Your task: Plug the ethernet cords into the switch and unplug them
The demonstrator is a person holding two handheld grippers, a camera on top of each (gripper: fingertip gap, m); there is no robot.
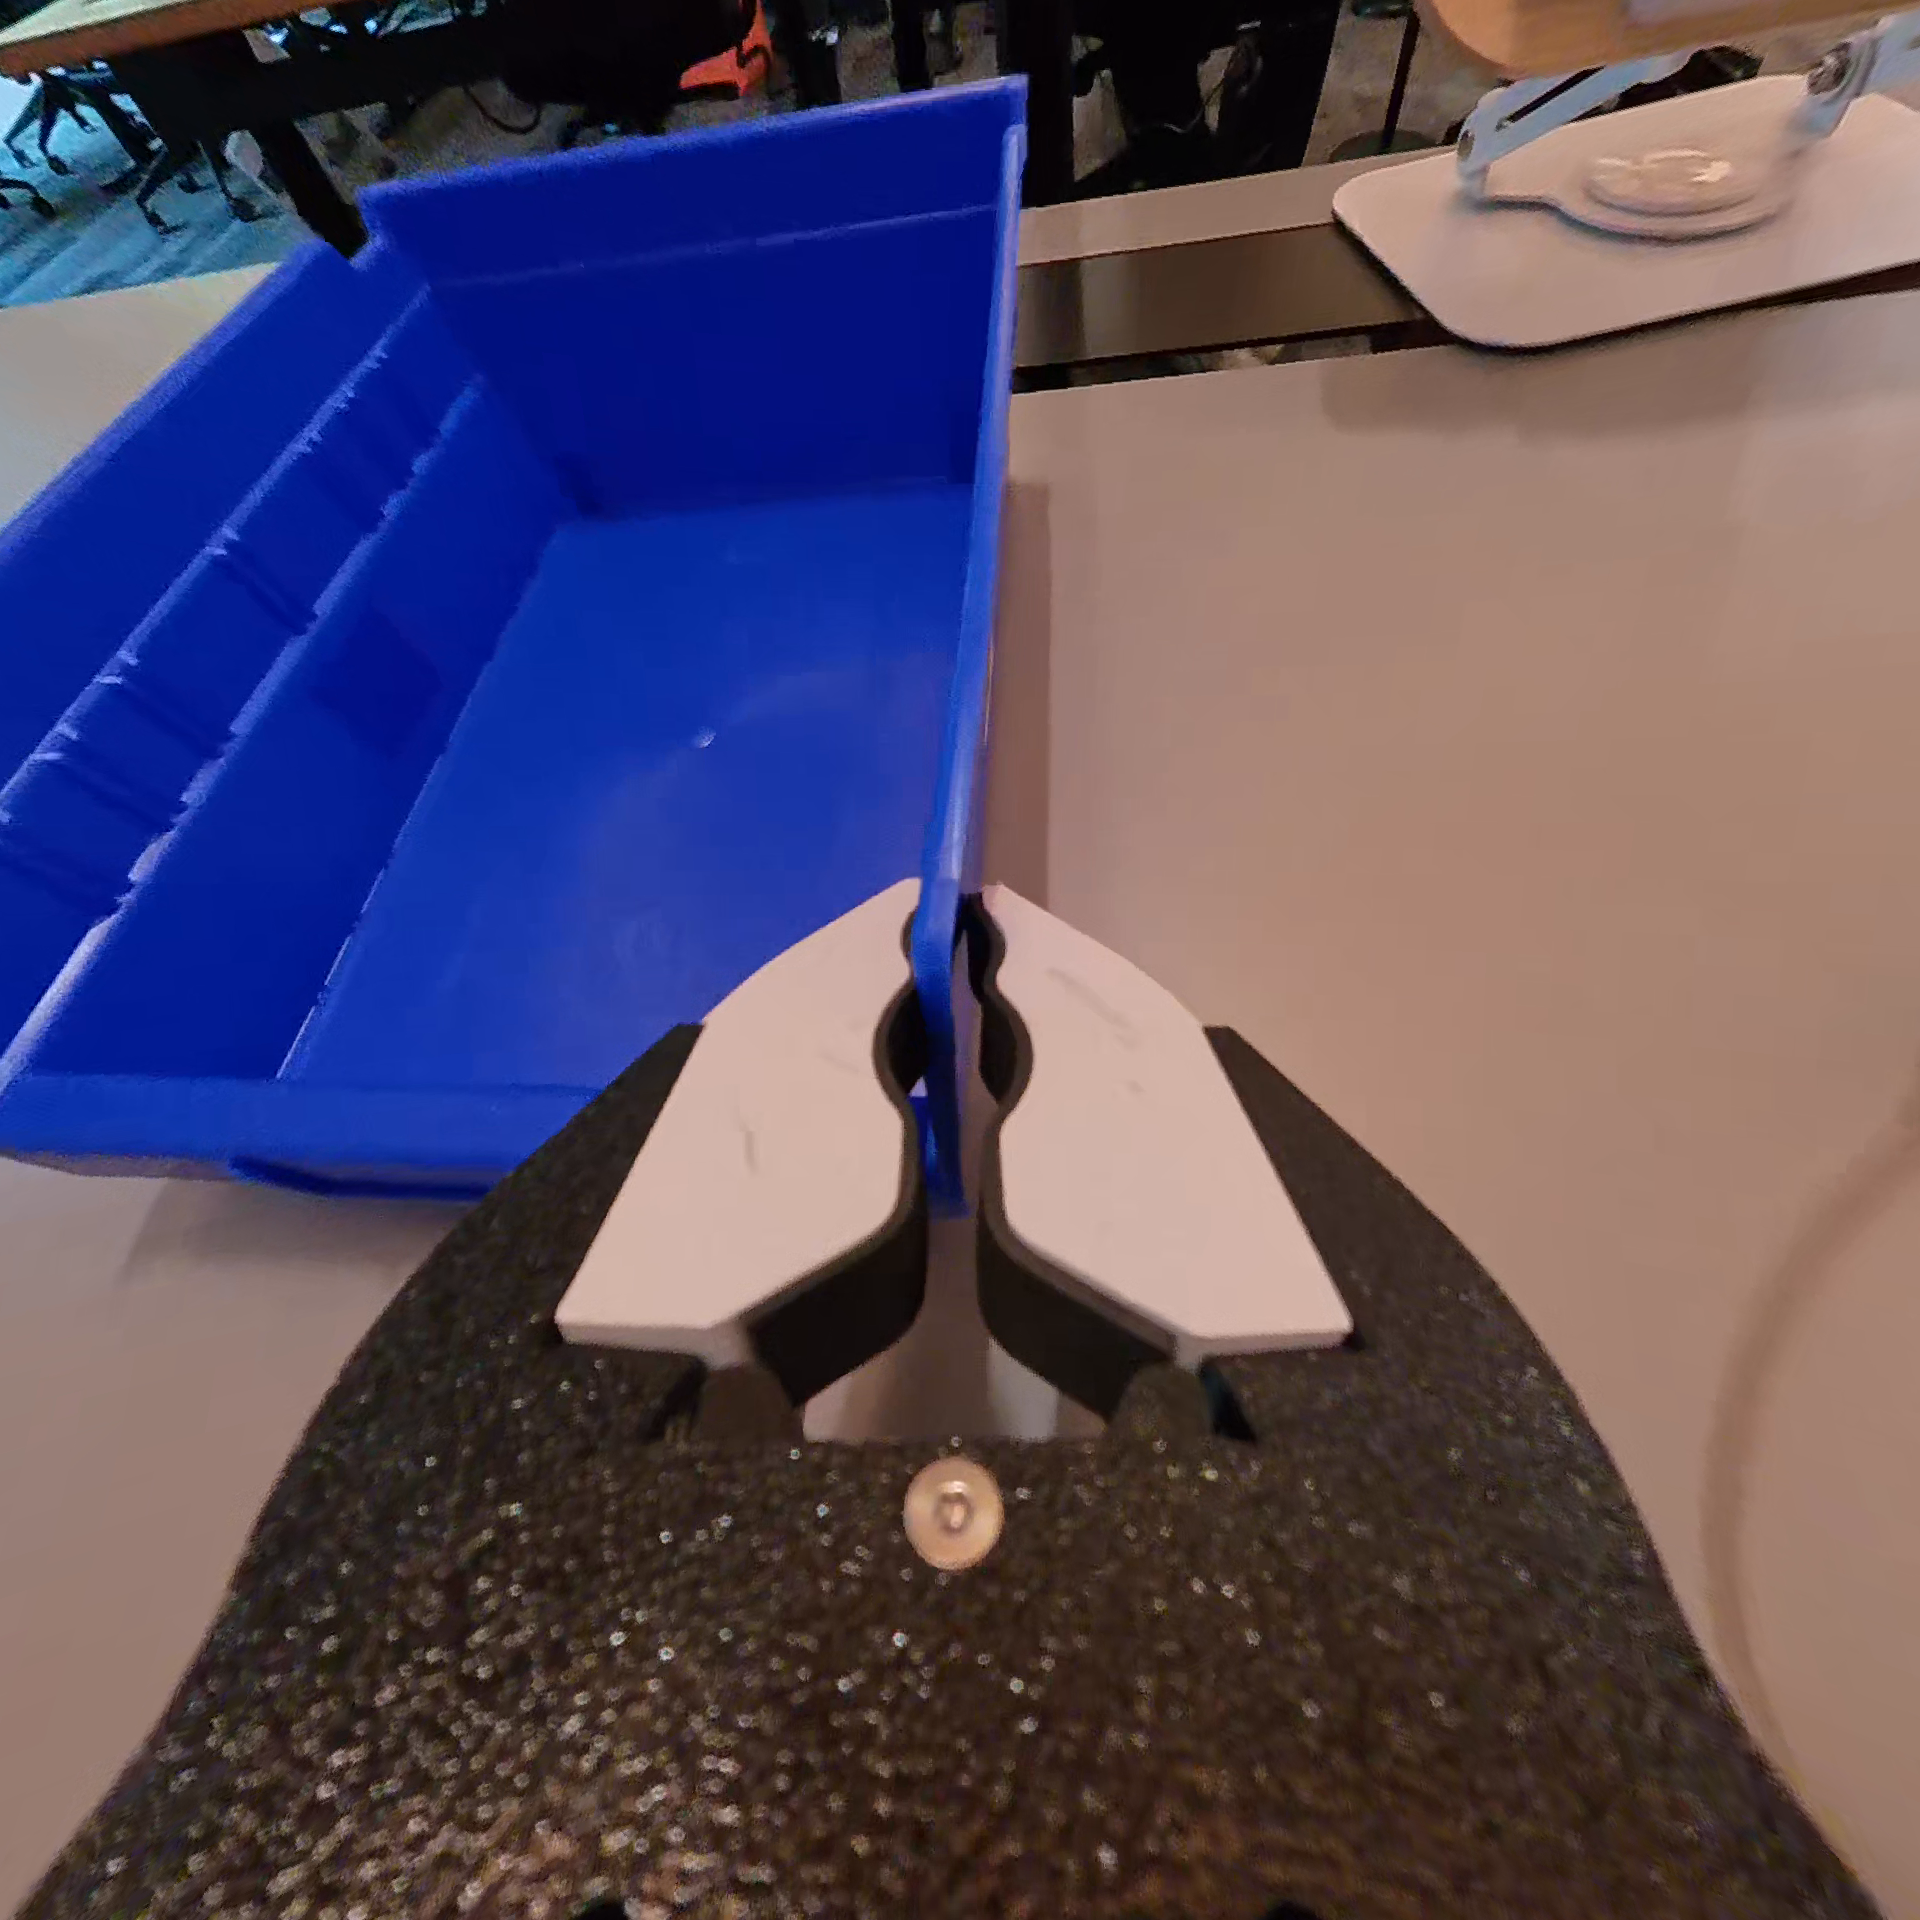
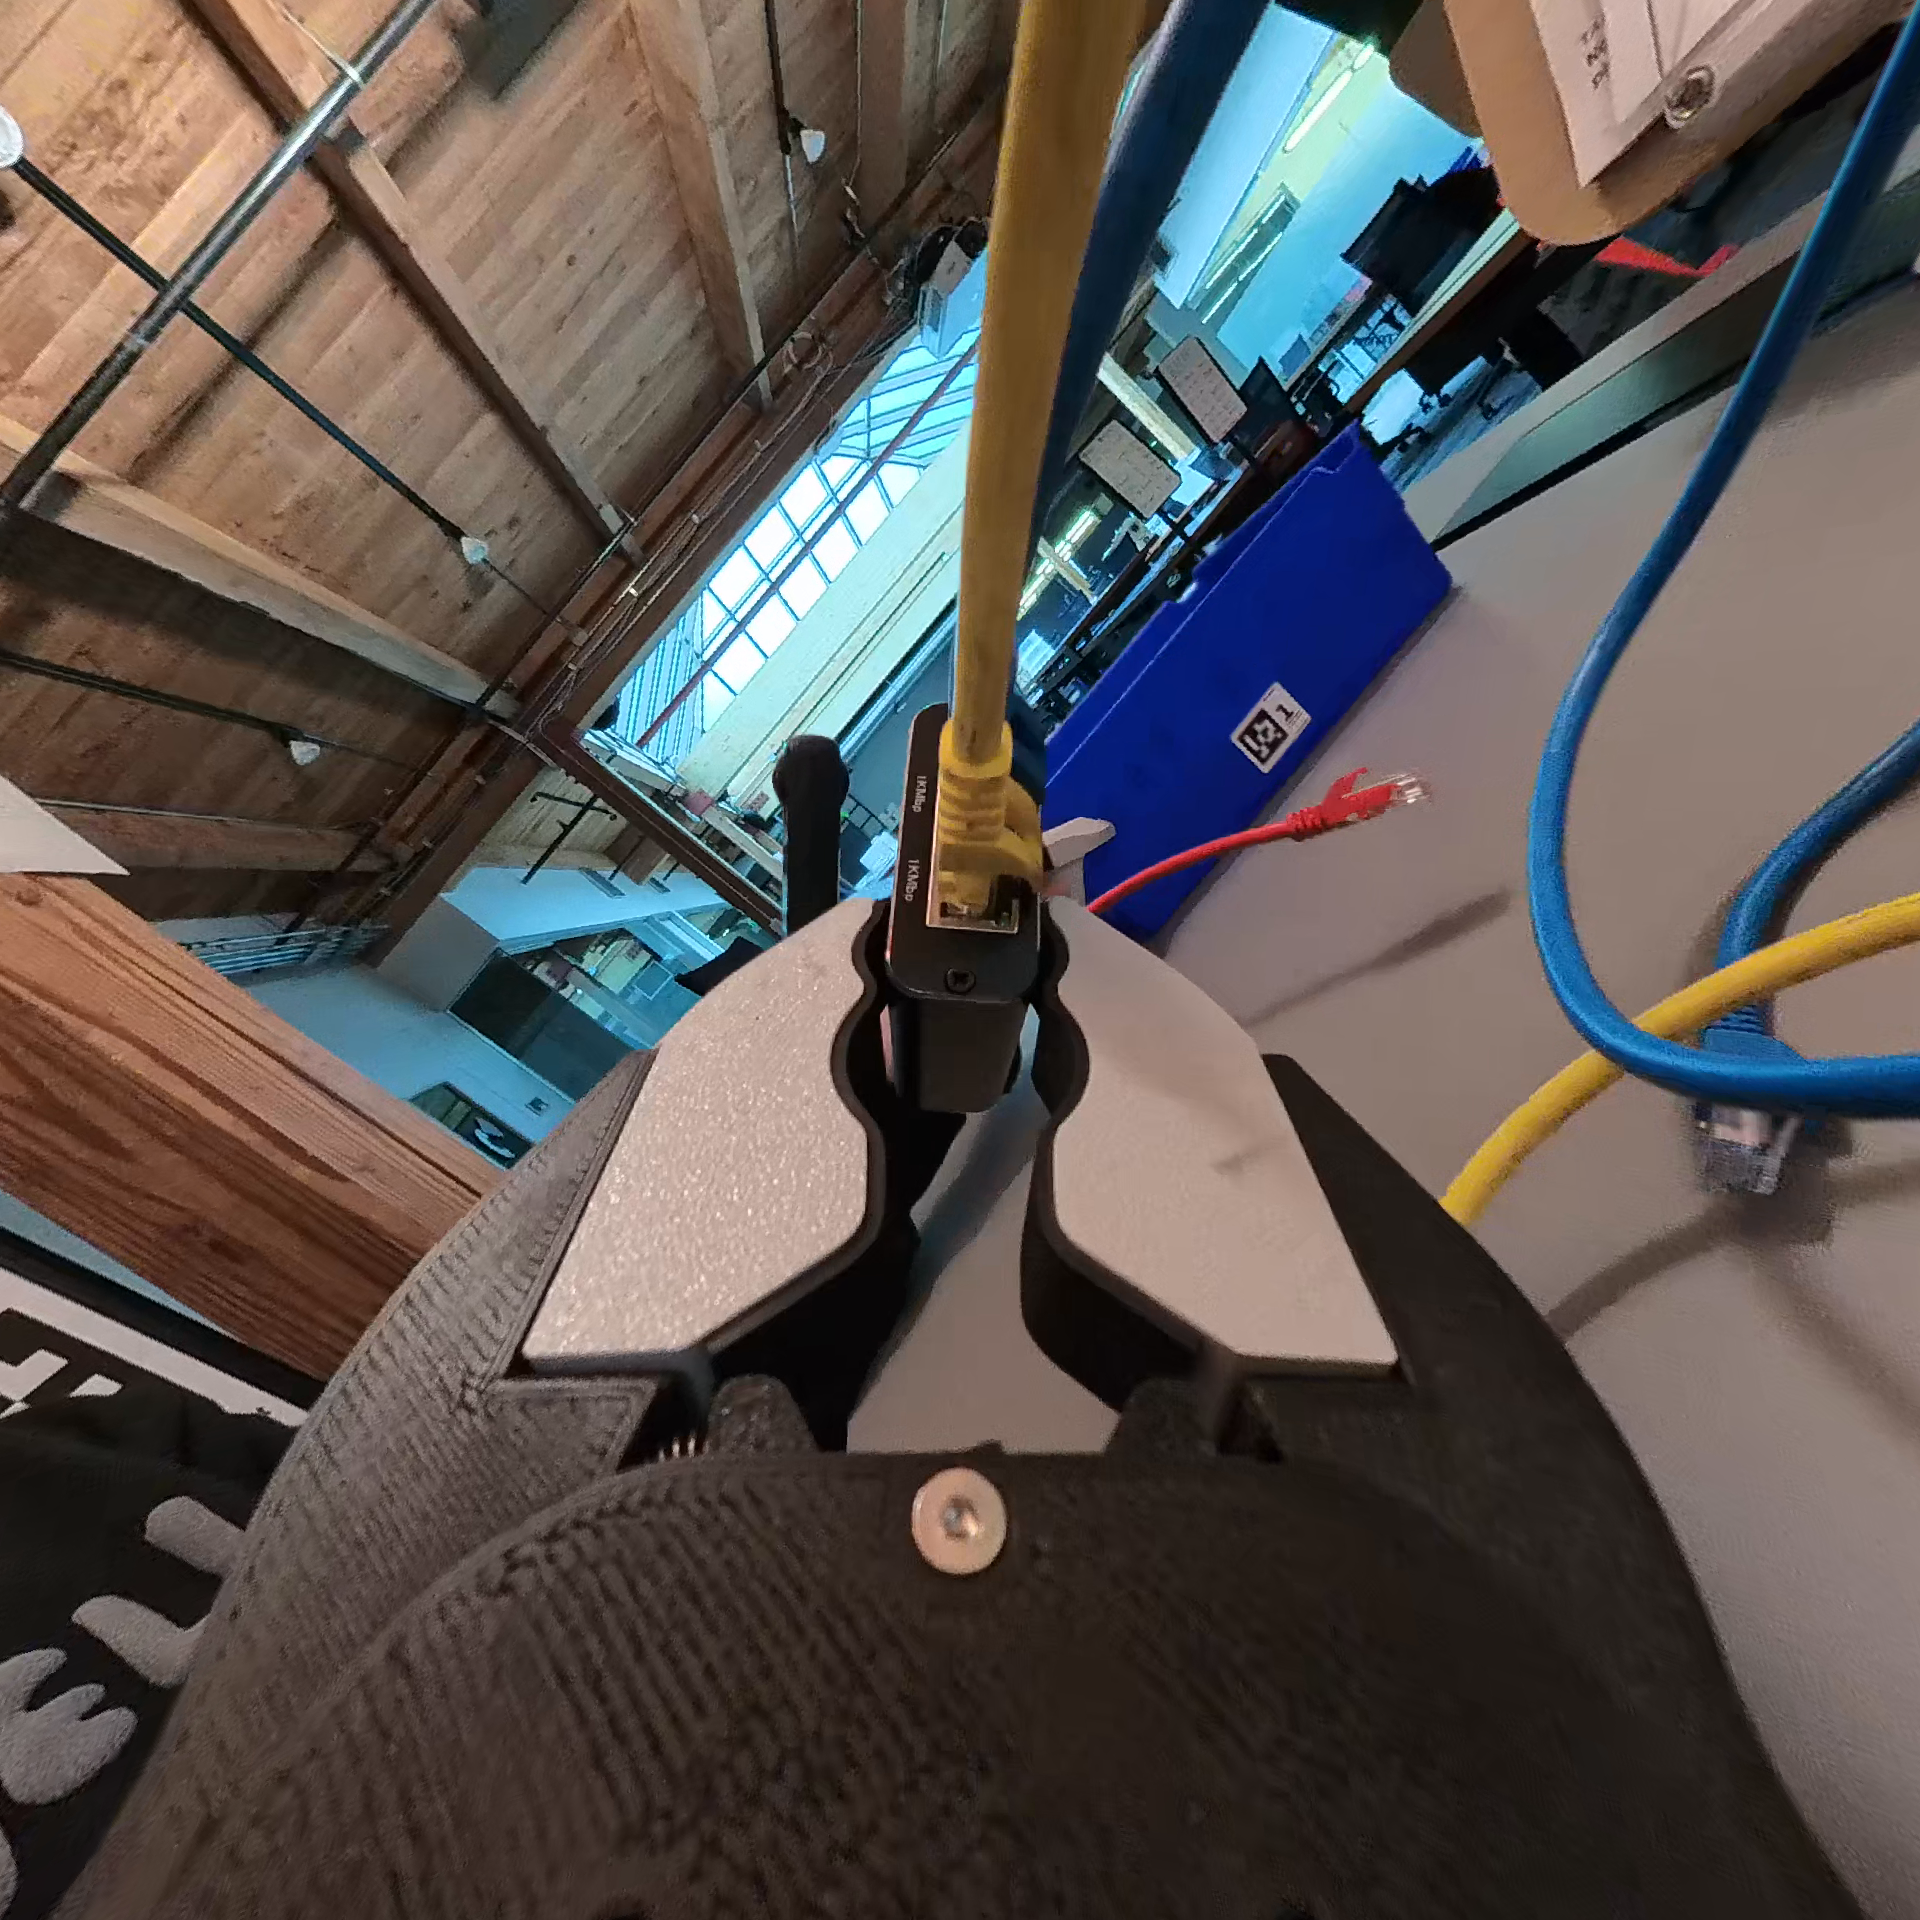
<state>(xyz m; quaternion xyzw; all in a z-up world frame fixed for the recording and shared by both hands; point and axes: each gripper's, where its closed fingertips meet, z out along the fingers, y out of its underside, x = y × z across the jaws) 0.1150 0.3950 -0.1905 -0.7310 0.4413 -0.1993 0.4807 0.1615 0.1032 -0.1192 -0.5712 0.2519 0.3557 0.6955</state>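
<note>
My right gripper (image 2: 961, 935) is shut on a black switch (image 2: 961, 987) and holds it tilted up off the grey table (image 2: 1662, 1455). A yellow ethernet cord (image 2: 997, 416) is plugged into the switch by its yellow plug (image 2: 977, 821) and runs up out of view. A blue ethernet cord (image 2: 1621, 623) loops over the table, its loose plug (image 2: 1745, 1132) lying free. A red cord (image 2: 1226, 847) ends in a loose red plug (image 2: 1361, 795) beside the blue bin (image 2: 1247, 665). My left gripper (image 1: 951, 914) is shut on the right wall of the blue bin (image 1: 665, 665), which holds nothing.
A white monitor stand base (image 1: 1621, 260) sits at the far right of the table (image 1: 1455, 831), beyond a dark gap. A wooden beam (image 2: 187, 1091) and ceiling fill the left of the right wrist view. A second stretch of yellow cord (image 2: 1621, 1049) crosses the table under the blue one.
</note>
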